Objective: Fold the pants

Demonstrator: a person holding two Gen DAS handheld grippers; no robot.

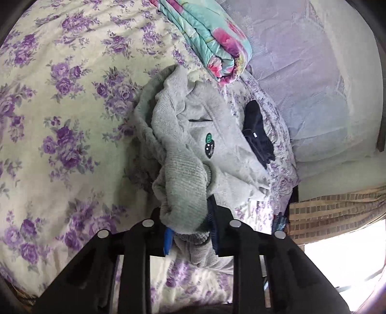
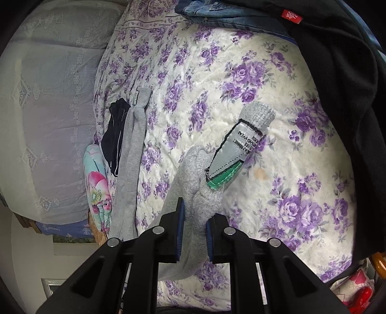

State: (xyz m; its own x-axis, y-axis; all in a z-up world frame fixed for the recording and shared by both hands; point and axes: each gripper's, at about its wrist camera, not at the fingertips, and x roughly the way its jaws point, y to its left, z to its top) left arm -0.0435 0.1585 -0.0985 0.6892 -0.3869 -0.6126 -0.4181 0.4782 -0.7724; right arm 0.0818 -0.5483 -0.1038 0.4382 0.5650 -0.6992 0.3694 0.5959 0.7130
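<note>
Both hand-held grippers, left (image 1: 190, 238) and right (image 2: 195, 231), clamped closed.

A bed fills my view, spread with a cream quilt (image 1: 60, 108) printed in purple roses. At two o'clock in my left view stands a pale headboard under a white lace cover (image 1: 313, 84), and a folded turquoise-and-pink floral blanket (image 1: 212, 41) lies at twelve. A woven straw mat (image 1: 333, 212) shows at four o'clock, with bright daylight glaring just below it. In my right view, a dark garment with a red tag (image 2: 337, 72) drapes at two o'clock beside blue denim (image 2: 217, 14).
</note>
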